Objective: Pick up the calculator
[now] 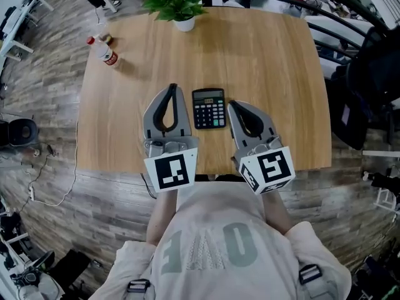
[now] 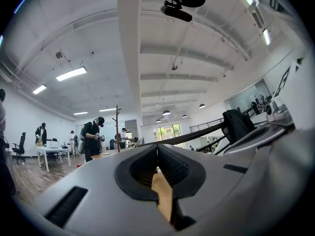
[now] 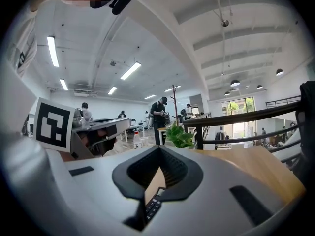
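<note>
Well, the left gripper (image 1: 173, 87) has its two jaws shut tight together, with nothing between them; in the left gripper view the left gripper (image 2: 157, 147) shows its tips meeting, and only a bit of brown wood shows through the hole behind them. The right gripper (image 1: 230, 104) has its jaws closed together too, and it holds nothing; in the right gripper view the right gripper (image 3: 158, 149) has its tips joined, and the calculator (image 3: 152, 208) peeks through the hole below them.

In the head view, the calculator (image 1: 209, 108) lies flat near the middle of the frame, between the two grippers and just beside each one; neither gripper holds it. Each gripper has a marker cube at its back, one (image 1: 170, 171) at lower left and one (image 1: 267, 169) at lower right. All this is over a wooden table (image 1: 269, 61); a green plant (image 1: 176, 4) in a white pot stands at the top edge, and a bottle (image 1: 105, 50) lies at the upper left.
</note>
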`<state>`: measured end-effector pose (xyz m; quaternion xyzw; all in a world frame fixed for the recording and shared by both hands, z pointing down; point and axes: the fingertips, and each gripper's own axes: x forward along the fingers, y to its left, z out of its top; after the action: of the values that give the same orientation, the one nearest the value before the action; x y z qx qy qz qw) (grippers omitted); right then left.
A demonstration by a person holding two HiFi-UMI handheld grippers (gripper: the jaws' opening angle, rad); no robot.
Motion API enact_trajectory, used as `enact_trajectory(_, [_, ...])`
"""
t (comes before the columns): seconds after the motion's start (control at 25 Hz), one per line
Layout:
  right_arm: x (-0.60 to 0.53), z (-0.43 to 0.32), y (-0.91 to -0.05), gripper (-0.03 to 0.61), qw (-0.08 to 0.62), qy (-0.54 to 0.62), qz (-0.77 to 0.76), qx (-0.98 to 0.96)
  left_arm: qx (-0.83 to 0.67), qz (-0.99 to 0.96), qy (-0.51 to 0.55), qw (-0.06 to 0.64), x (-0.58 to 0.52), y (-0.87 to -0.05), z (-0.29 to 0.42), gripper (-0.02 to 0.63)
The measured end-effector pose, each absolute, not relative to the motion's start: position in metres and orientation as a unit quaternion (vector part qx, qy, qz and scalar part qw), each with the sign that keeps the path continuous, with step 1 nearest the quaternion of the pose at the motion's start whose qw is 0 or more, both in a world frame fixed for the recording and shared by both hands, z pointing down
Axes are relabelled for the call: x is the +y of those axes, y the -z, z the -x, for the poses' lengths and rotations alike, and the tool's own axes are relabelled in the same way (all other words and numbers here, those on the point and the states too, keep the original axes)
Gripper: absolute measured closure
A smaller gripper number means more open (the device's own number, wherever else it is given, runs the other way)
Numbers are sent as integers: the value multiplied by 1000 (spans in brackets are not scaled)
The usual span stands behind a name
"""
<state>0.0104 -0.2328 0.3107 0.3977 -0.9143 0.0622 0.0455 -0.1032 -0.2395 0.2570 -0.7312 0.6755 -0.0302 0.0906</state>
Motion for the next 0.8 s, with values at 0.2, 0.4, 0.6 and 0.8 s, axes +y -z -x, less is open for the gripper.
enact_trajectory(0.2, [-245,-6,-311,560,44,-71,-422,-903,658,747,23,88,-257,-254,108,604])
enact_trajectory(0.4, [-254,-5,-315,560,47,-82,-428,-899,647,758,20,82,-273,-255,115,582])
enact_trajectory(0.6, [-264,-4,-322,560,39,-95,-431,-896,551,830,28,82,-315,-242,103,290])
enact_trajectory(0.8, [-267,-12,-340,560,48,-117,-436,-891,245,931,268,25,-337,-323,54,298])
